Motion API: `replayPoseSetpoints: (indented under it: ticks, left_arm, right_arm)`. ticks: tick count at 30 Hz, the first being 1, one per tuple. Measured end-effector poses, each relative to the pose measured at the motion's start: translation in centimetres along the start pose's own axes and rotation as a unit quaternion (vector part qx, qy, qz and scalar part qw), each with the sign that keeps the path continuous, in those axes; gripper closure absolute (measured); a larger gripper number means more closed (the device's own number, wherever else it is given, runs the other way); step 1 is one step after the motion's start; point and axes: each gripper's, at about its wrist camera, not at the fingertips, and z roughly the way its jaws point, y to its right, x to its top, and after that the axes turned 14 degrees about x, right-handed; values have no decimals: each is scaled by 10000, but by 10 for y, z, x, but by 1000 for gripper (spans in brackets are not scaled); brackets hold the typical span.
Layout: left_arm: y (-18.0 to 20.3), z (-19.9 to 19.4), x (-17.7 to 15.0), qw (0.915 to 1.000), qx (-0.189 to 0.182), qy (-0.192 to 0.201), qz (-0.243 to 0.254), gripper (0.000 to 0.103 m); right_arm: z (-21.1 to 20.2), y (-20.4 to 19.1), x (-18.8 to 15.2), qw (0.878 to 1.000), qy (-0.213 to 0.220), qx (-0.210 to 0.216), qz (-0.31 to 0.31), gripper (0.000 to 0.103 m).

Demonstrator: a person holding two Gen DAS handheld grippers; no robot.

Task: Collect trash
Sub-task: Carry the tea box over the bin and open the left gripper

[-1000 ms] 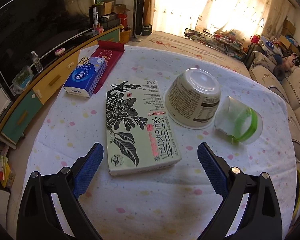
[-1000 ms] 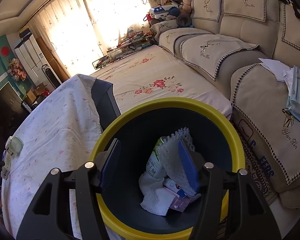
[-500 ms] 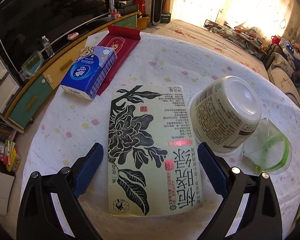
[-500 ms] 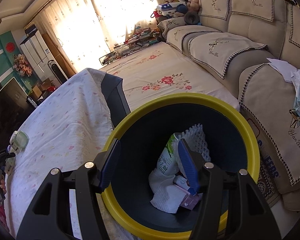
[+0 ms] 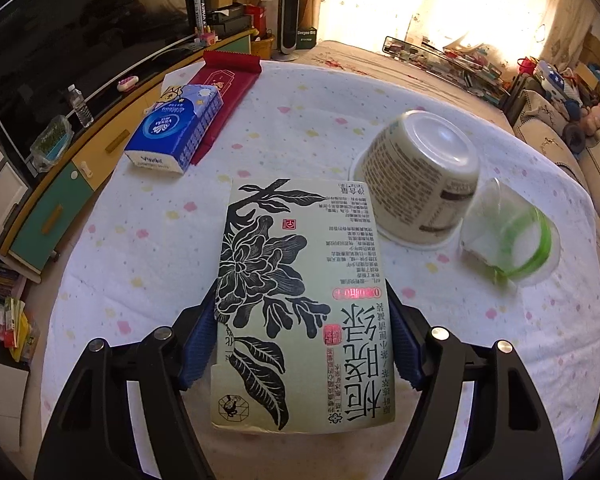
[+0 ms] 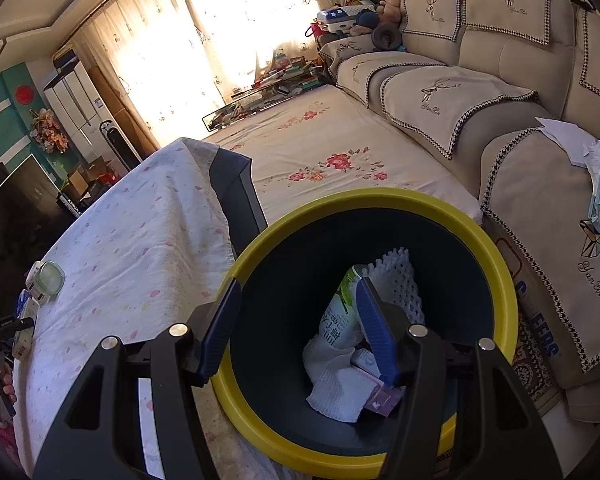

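Tea box: a flat pale-green carton (image 5: 304,304) printed with a black flower and Chinese characters, lying on the table, its near end between the left gripper's pads.
Left gripper: the left gripper (image 5: 302,340) has its blue pads pressed against both long sides of the tea box, clamped on it.
Bowl: an upturned paper bowl (image 5: 420,184) stands just beside the box's far right corner, rim down on the cloth.
Plastic cup: a clear cup (image 5: 508,236) with a green band lies on its side, touching the bowl's right edge.
Tissue pack: a blue pack (image 5: 174,132) sits well apart at the far left, resting partly on a red envelope (image 5: 224,80).
Table: covered by a white cloth with pastel spots (image 5: 140,240).
Trash bin: a dark bin with a yellow rim (image 6: 496,256) beside the table, holding a white net wrapper, a carton and a cloth.
Right gripper: the right gripper (image 6: 296,320) hangs over the bin with its jaws apart and nothing between them.
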Motion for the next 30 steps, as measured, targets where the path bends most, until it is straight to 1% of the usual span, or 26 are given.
replayPoseSetpoints:
  ticks: [6, 10, 15, 18, 20, 24, 27, 30]
  left_arm:
    - [-3, -35, -51, 9987, -394, 63, 309, 31]
    - [10, -63, -87, 9958, -638, 186, 636, 31]
    - [34, -98, -121, 9892, -959, 352, 1048, 31]
    - [53, -122, -135, 9833, -1139, 519, 1318, 31]
    - [68, -137, -141, 9778, -1345, 571, 1501, 31]
    - [106, -164, -141, 9645, -1716, 761, 1859, 31]
    - [137, -187, -144, 9514, -2022, 885, 2148, 31]
    - [173, -210, -149, 9354, -2314, 990, 2483, 31]
  right_arm:
    - [-4, 1, 0, 10000, 27, 28, 18, 46]
    - [-8, 0, -2, 10000, 35, 50, 10, 46]
    - [-14, 2, -4, 10000, 54, 65, 22, 46]
    - [-21, 5, -5, 9999, 100, 54, 29, 46]
    - [-26, 8, -5, 9999, 142, 40, 51, 46]
    - [-39, 16, -3, 9996, 244, -27, 111, 46]
    - [-48, 23, -2, 9993, 331, -108, 130, 46]
    - [-59, 33, 0, 9986, 444, -199, 196, 46]
